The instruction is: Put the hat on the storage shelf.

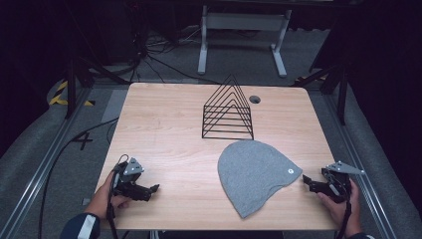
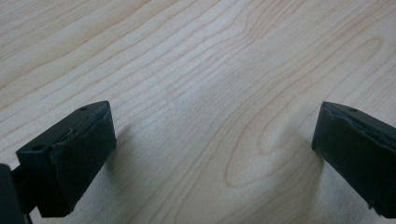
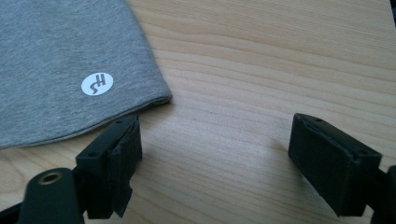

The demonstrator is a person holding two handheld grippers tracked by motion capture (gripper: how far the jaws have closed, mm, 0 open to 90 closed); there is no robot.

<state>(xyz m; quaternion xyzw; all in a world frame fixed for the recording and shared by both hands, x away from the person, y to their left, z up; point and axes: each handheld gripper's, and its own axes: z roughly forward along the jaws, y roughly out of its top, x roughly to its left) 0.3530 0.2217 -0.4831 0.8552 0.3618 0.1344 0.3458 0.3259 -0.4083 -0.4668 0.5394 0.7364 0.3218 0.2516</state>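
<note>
A grey knit beanie (image 1: 254, 172) lies flat on the wooden table (image 1: 164, 134), right of centre, with a small white round logo (image 1: 290, 171) near its right corner. My right gripper (image 1: 305, 180) rests at the table's right edge, just right of that corner, open with nothing between its jaws. In the right gripper view the beanie (image 3: 60, 65) and its logo (image 3: 97, 84) lie just beyond the left jaw of my right gripper (image 3: 215, 158). My left gripper (image 1: 154, 188) sits near the front left of the table, open. In the left gripper view my left gripper (image 2: 215, 149) has bare wood between its jaws.
A black wire rack (image 1: 228, 110) shaped like stacked triangles stands at the back middle of the table, behind the beanie. A round cable hole (image 1: 255, 99) is beside it. Cables and a white table frame (image 1: 243, 37) lie on the floor beyond.
</note>
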